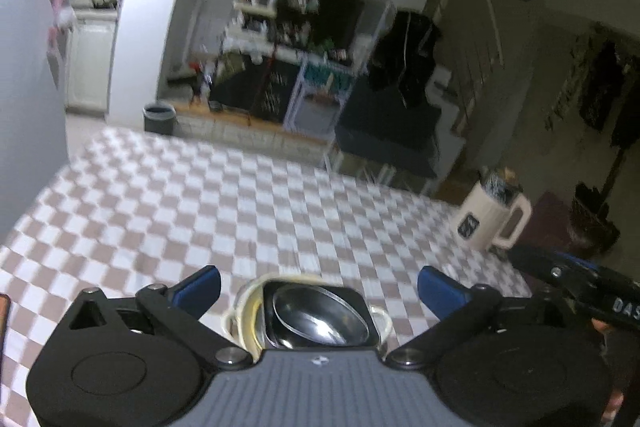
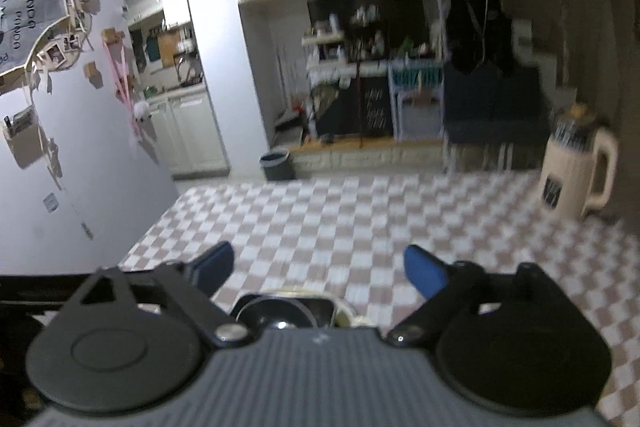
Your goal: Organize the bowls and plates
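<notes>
A stack of dishes (image 1: 316, 319) rests on the checkered tablecloth (image 1: 240, 195): a shiny metal bowl sits inside a dark square dish, which sits in a cream dish with small handles. My left gripper (image 1: 319, 275) hovers above the stack, open, with nothing between its blue pads (image 1: 200, 287). The right wrist view shows the same stack (image 2: 280, 315) just under the camera body. My right gripper (image 2: 318, 253) is open and empty above it. Part of the right gripper's black body (image 1: 580, 287) shows at the right edge of the left wrist view.
A cream jug with a handle (image 1: 492, 219) (image 2: 576, 167) stands near the table's far right corner. A pale wall (image 2: 80, 147) runs along the table's left side. Beyond the far edge, a grey bin (image 2: 276, 165) stands on the floor before cluttered shelves.
</notes>
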`<state>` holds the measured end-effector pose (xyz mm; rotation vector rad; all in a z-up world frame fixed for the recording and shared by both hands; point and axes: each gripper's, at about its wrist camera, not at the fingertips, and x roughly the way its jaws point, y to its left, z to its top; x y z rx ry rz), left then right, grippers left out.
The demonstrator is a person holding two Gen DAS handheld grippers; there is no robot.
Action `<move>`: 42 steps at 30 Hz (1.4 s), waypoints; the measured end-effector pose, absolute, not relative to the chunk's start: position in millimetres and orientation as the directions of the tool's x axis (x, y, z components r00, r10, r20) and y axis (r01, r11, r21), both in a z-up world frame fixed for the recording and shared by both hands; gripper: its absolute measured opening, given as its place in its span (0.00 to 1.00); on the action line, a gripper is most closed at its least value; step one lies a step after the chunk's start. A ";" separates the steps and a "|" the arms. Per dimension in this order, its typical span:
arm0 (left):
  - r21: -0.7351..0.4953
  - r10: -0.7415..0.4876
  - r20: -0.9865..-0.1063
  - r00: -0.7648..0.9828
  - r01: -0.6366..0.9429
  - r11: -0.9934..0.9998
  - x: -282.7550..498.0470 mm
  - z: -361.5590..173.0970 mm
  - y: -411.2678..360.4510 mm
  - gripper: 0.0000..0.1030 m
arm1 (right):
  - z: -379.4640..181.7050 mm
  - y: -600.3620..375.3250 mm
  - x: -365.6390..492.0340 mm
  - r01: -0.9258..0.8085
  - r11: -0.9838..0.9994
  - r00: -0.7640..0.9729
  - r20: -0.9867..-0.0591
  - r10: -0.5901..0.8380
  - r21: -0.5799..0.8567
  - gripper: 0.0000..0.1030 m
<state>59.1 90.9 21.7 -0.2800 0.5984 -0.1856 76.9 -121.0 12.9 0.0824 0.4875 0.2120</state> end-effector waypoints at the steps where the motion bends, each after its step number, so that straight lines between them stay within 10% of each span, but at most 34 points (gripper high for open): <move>1: -0.290 -0.230 -0.538 0.811 0.078 0.954 55.2 26.5 90.8 1.00 | 17.2 -120.0 70.0 -0.178 0.978 0.875 -0.436 0.210 0.114 1.00; 11: -0.091 -0.041 -0.446 0.894 0.000 0.996 -3.2 49.9 80.7 1.00 | 15.2 -123.4 29.8 -0.156 0.988 0.909 -0.390 0.147 0.010 1.00; 42: 0.007 -0.007 -0.550 0.835 0.013 1.000 -57.6 -37.7 85.7 1.00 | -64.2 -131.2 -30.9 -0.084 0.996 0.885 -0.460 0.074 -0.001 1.00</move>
